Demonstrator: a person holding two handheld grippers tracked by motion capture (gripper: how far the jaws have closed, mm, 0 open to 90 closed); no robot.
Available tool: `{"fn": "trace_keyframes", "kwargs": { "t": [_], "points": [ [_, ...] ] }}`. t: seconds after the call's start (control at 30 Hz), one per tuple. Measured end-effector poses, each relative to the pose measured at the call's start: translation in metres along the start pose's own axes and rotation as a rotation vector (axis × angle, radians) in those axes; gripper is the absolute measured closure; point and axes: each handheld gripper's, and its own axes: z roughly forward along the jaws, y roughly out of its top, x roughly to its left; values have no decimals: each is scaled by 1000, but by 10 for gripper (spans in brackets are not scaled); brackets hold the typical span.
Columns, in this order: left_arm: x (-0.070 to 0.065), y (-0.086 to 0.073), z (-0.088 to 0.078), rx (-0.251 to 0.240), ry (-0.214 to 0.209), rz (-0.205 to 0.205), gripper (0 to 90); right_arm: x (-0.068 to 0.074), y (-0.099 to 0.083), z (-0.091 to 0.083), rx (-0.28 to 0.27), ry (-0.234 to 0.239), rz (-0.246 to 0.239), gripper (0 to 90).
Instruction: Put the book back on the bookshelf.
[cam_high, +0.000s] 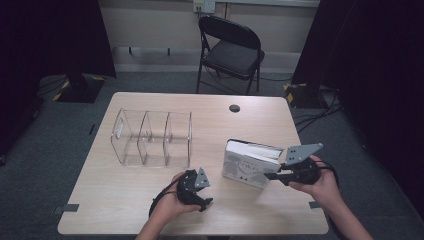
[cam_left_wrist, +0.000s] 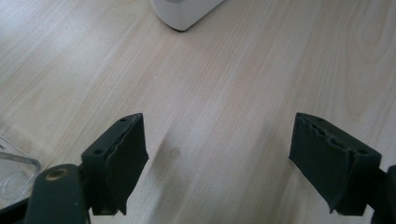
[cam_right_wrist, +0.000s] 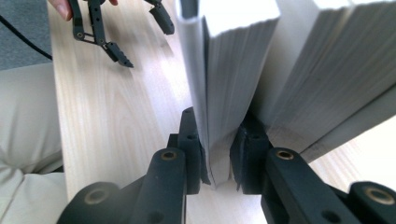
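Book right of organizer, on table

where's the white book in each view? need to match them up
High view: white book right of centre on the table, the right gripper at its near edge.
Left gripper view: a white corner at the top edge, likely the book.
Right gripper view: book centre, part of its pages pinched between the jaws.
Shared landmark: the table's pale wood.
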Motion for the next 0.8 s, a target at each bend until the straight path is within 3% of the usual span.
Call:
{"fn": "trace_keyframes", "kwargs": {
  "t": [0.17,0.33,0.8],
  "points": [
    [1,-1,0,14,6,-15,185,-6,3,-1,33,7,39,755],
    [2,-3,1,25,11,-11,185,-9,7,-1,63,2,42,757],
    [2,-2,2,15,13,-8,183,-18,4,-1,44,17,87,754]
  ]
}}
